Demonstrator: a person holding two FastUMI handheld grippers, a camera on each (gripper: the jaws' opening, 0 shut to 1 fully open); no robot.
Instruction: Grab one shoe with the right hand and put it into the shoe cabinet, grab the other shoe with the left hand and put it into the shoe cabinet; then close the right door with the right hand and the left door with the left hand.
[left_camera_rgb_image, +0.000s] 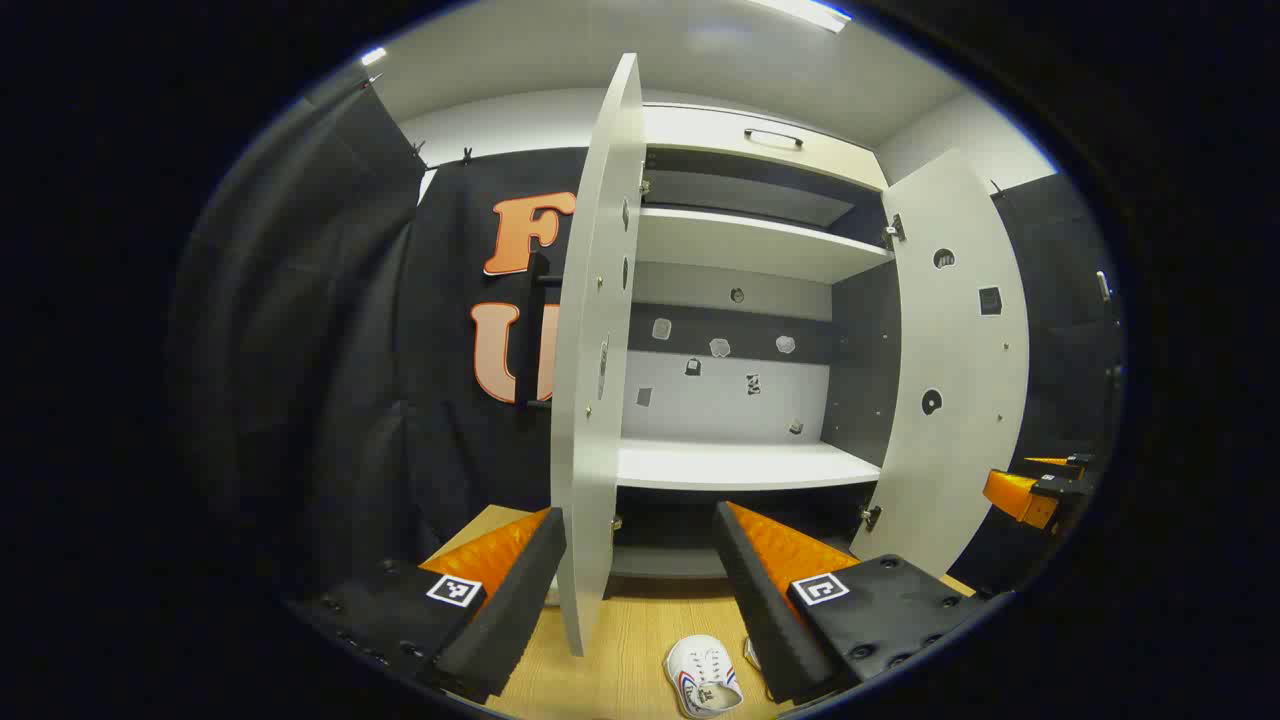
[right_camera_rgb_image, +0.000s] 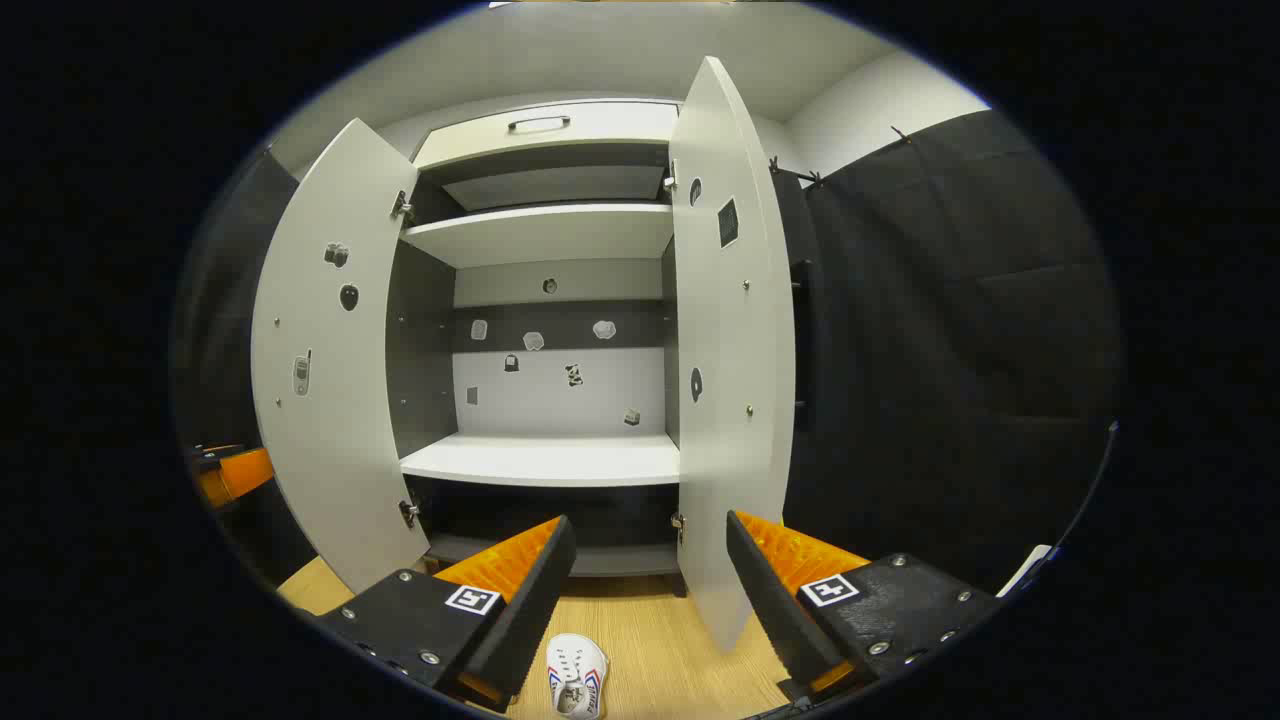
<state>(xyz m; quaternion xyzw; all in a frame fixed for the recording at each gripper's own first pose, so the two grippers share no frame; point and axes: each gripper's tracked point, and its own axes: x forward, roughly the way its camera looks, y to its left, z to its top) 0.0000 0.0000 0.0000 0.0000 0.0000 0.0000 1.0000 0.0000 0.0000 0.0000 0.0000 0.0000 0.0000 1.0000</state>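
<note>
Nothing is done yet. The left gripper (left_camera_rgb_image: 640, 590), jaws spread and empty, faces the cabinet (left_camera_rgb_image: 745, 465) with both doors open. A shoe (left_camera_rgb_image: 703, 676) lies on the wooden floor (left_camera_rgb_image: 630, 640) below. The right gripper (right_camera_rgb_image: 650, 590), jaws also spread, hovers over a shoe (right_camera_rgb_image: 577, 674).

A pale wooden floor (left_camera_rgb_image: 630, 650) is carrying everything here, running up to the foot of the shoe cabinet (left_camera_rgb_image: 740, 300). A white shoe (left_camera_rgb_image: 703, 676) with red and blue side stripes is lying directly on the boards, in front of the cabinet. The right gripper view is showing a white shoe (right_camera_rgb_image: 577, 675) on the floor (right_camera_rgb_image: 660, 640) too. Inside the cabinet, a white shelf (left_camera_rgb_image: 740, 465) is sitting bare, and a higher shelf (left_camera_rgb_image: 750, 245) is lying above it.
</note>
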